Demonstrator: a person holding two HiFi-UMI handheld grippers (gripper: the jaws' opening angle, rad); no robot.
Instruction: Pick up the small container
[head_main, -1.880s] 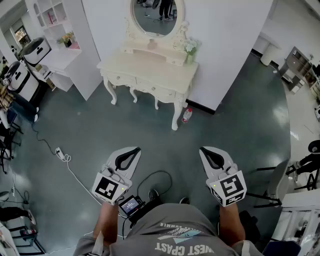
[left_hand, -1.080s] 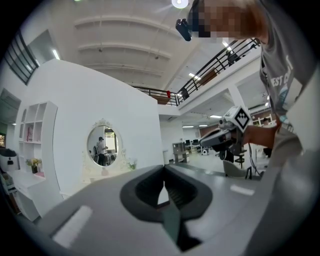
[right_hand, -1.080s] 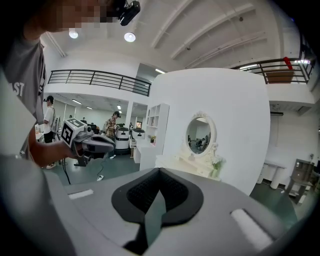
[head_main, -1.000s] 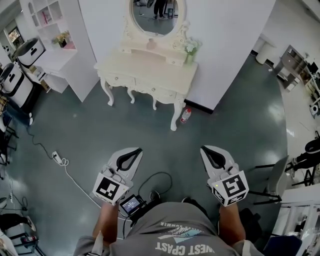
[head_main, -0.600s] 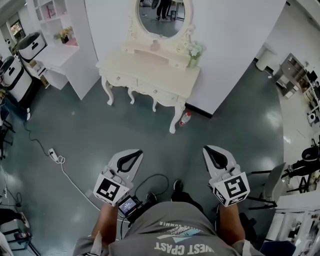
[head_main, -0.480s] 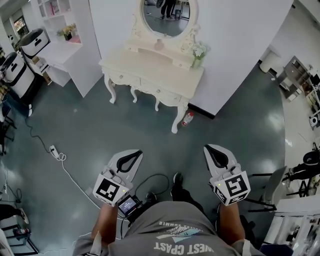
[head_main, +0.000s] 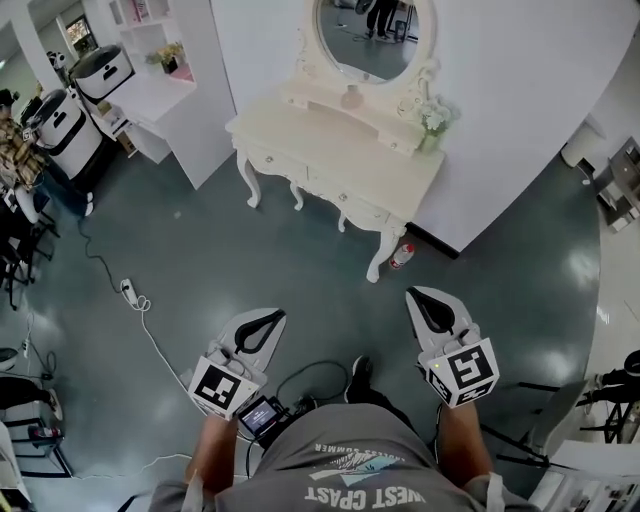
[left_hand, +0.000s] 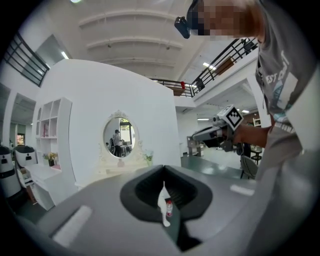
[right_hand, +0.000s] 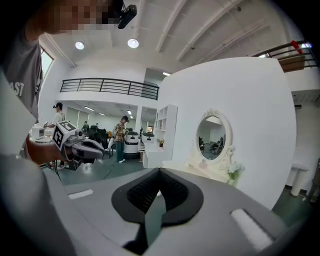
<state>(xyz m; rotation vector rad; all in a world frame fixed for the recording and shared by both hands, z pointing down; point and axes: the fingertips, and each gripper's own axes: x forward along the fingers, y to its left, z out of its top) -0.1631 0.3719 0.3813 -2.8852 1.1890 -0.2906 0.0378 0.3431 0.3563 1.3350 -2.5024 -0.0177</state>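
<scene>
While the left gripper (head_main: 268, 320) and right gripper (head_main: 418, 298) sit low in frame, jaws pressed together on nothing, the small container (head_main: 351, 97), seemingly the pink pot under the mirror (head_main: 375, 35) on the dressing table (head_main: 320, 135) at upper centre, stands far off: approach and pickup not yet begun.

Perhaps a showroom: dressing table (head_main: 340, 160) against partition wall (head_main: 520, 80), mezzanine railing (right_hand: 110, 87).

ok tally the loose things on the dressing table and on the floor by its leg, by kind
small container: 1
vase of flowers: 1
bottle: 1
total: 3
</scene>
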